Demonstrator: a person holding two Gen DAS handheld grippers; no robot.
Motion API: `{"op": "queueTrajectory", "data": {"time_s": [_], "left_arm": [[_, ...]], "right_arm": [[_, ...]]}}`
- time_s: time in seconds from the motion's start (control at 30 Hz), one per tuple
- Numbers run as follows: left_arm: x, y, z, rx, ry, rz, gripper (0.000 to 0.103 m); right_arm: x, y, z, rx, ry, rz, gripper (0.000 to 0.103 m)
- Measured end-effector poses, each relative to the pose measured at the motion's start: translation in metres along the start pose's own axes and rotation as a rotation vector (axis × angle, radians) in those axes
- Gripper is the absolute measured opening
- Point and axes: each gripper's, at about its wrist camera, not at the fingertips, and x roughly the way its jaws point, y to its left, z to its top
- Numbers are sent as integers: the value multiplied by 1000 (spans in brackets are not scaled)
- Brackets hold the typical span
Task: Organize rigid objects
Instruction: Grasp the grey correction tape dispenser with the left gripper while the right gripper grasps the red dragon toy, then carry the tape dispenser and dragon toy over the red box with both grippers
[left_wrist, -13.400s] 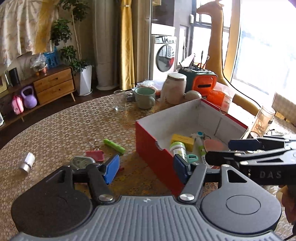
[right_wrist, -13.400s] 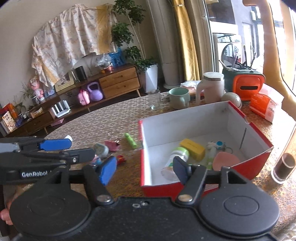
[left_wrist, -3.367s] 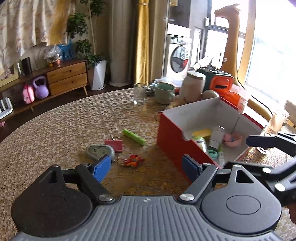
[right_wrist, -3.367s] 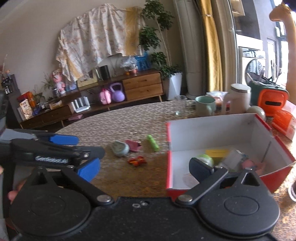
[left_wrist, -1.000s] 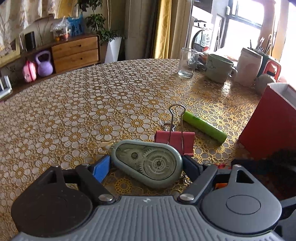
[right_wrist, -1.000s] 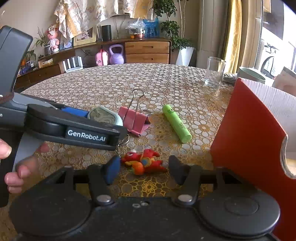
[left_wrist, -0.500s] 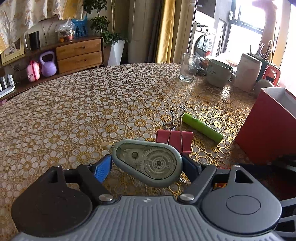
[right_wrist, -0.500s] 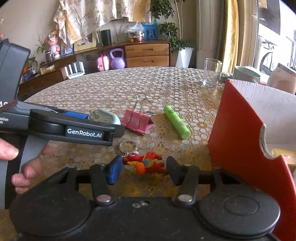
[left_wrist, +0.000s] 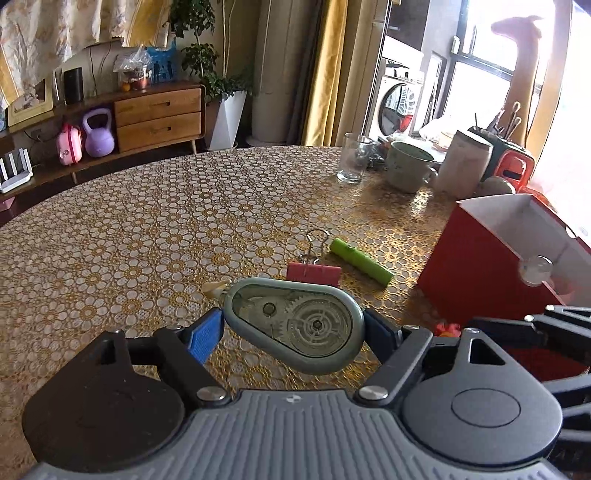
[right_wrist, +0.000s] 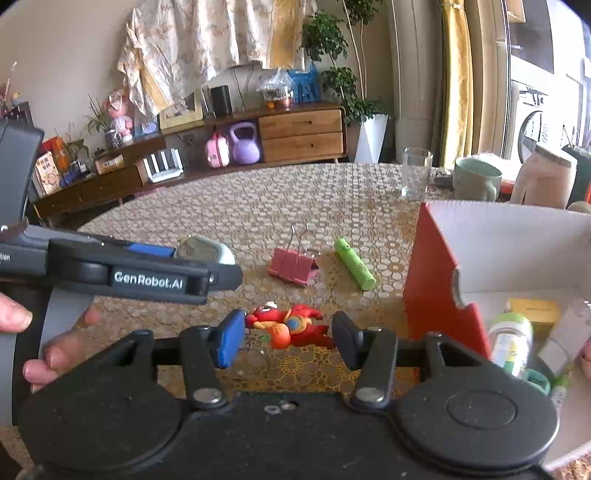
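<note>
The left gripper (left_wrist: 293, 328) had closed its jaws on the correction tape dispenser (left_wrist: 295, 325), lifted off the table (left_wrist: 155, 229); the right gripper (right_wrist: 288, 338) pinched the red toy figure (right_wrist: 288, 325) between its narrowed jaws, the red box (right_wrist: 436, 280) right of them

A round table (left_wrist: 147, 229) covered in a gold and white flower-patterned cloth. A red box (right_wrist: 432, 280) with a white inside stands on it. Just left of the box lies a green cylinder (left_wrist: 361, 261), and left of that, close beside it, a pink binder clip (left_wrist: 314, 273) with its wire handles folded out. Beyond the box, toward the table's far edge, stand a clear drinking glass (left_wrist: 353, 158), a pale green mug (left_wrist: 408, 171) and a cream lidded jar (left_wrist: 467, 164), side by side in a row.
</note>
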Motion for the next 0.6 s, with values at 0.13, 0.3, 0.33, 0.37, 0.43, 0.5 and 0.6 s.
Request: {"op": "queueTrajectory", "data": {"time_s": [0.13,0.3,0.33,0.37,0.43,0.5,0.6], "left_arm": [[-21,-12,3,26,3,15,82],[-44,-31,9,65,15,44,82],[-48,-35,11,66,15,40,82],[-52,-38,13,68,13,37,82],[-60,-47,16,81,13,32,82],[-69,-56,19,103,9,30,82],[-80,-69,24,131,6,20,82]], "right_arm": [[-20,0,4,-5,-15,8,52],[-46,-3,9,-5,-48,2,52],[-51,-5,11,-2,-53,4,52],[-55,-8,12,1,-55,7,52],[-65,-13,15,7,-55,6,52],[-75,-20,17,9,-56,3,52],[-87,-30,21,17,-49,-9,52]]}}
